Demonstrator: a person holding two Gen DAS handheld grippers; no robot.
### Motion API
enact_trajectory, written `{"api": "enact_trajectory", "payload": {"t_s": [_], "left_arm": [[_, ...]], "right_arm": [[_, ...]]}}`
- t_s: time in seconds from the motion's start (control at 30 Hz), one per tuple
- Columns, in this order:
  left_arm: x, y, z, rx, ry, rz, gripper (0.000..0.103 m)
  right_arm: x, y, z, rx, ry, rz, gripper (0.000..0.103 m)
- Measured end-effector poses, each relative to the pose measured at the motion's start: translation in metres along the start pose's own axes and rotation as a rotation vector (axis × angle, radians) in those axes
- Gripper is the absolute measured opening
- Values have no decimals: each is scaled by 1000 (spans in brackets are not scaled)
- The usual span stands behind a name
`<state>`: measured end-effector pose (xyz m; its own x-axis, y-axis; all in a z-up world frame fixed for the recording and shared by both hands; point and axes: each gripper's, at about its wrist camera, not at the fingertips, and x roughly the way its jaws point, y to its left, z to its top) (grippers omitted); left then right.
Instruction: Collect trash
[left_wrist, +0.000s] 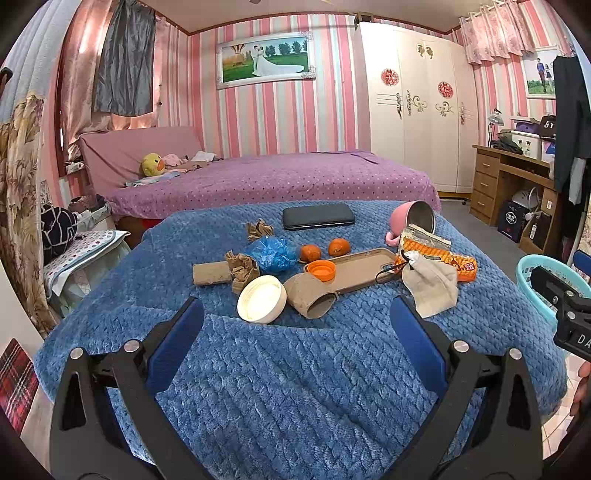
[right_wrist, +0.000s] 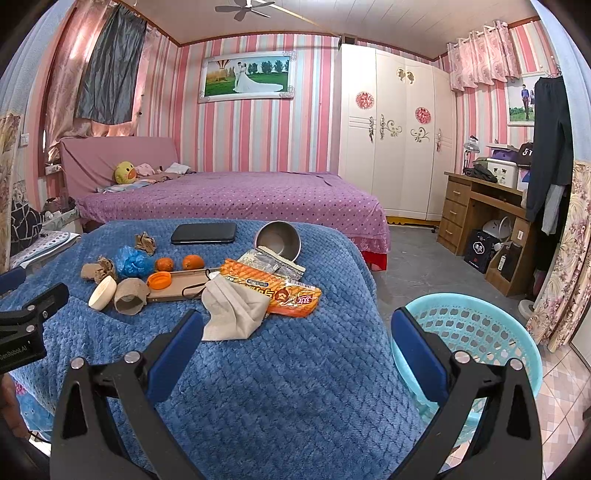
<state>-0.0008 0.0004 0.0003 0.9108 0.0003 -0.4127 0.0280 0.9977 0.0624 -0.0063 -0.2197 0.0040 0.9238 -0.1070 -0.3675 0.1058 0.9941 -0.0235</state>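
On the blue blanket (left_wrist: 295, 369) lies a cluster of litter: two cardboard tubes (left_wrist: 312, 295) (left_wrist: 210, 272), crumpled brown paper (left_wrist: 242, 267), a blue plastic bag (left_wrist: 273, 253), an orange snack wrapper (right_wrist: 277, 288), a silver packet (right_wrist: 271, 262), a grey face mask (right_wrist: 236, 308), a cream lid (left_wrist: 261, 299) and an orange cap (left_wrist: 321, 269). My left gripper (left_wrist: 295, 321) is open, just short of the lid and tube. My right gripper (right_wrist: 295, 332) is open above the blanket's right edge, beside a turquoise basket (right_wrist: 480, 332).
Two tangerines (left_wrist: 325, 250), a tan phone case (left_wrist: 362, 266), a dark tablet (left_wrist: 317, 216) and a tipped pink steel-lined cup (left_wrist: 413, 218) share the blanket. A purple bed (left_wrist: 277, 177) stands behind. A wooden desk (right_wrist: 476, 210) and wardrobe (right_wrist: 395, 140) are at right.
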Motion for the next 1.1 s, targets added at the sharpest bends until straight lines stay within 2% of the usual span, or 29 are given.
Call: {"api": "enact_trajectory", "payload": {"t_s": [1.1], "left_arm": [[-4, 6, 3, -1, -2, 0, 98]], "right_arm": [[-1, -1, 1, -2, -3, -5, 99]]}}
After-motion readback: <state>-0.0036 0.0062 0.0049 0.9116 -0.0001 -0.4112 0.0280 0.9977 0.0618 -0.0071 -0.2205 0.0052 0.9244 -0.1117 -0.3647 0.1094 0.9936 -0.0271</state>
